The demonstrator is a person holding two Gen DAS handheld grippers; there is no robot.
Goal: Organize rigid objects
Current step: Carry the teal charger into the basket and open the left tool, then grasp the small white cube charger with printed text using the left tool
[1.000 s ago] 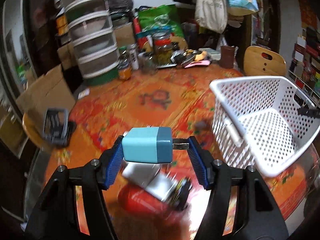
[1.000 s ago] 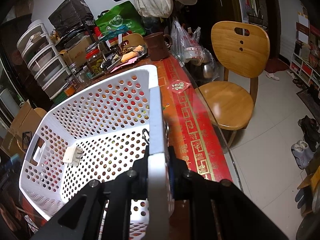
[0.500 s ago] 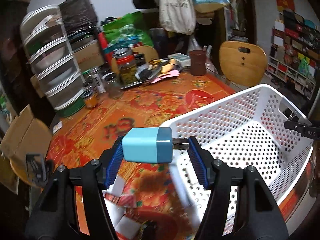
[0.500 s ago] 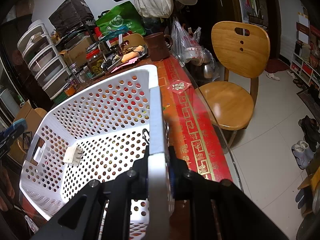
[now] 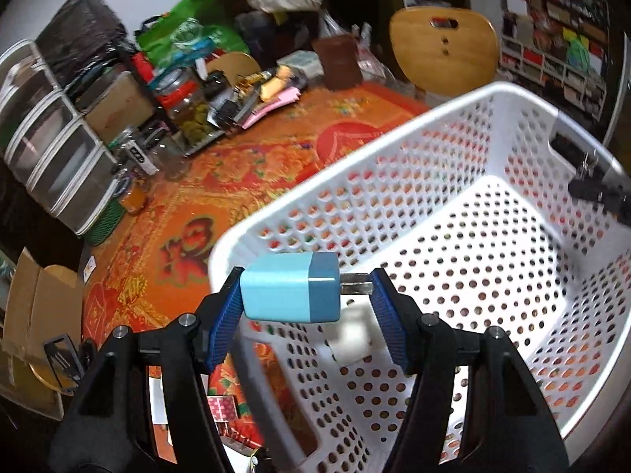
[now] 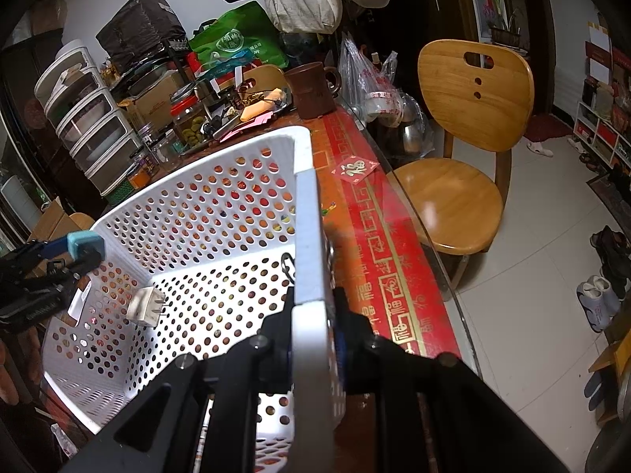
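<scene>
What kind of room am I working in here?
Most likely a lived-in home dining area: a wooden chair at a cloth-covered table, stacked plastic drawers, and shoes on the tiled floor.

Plug adapter (image 6: pixel 145 306) in basket (image 6: pixel 221 181); chair (image 6: pixel 465 181) right of table (image 6: pixel 378 213)
</scene>
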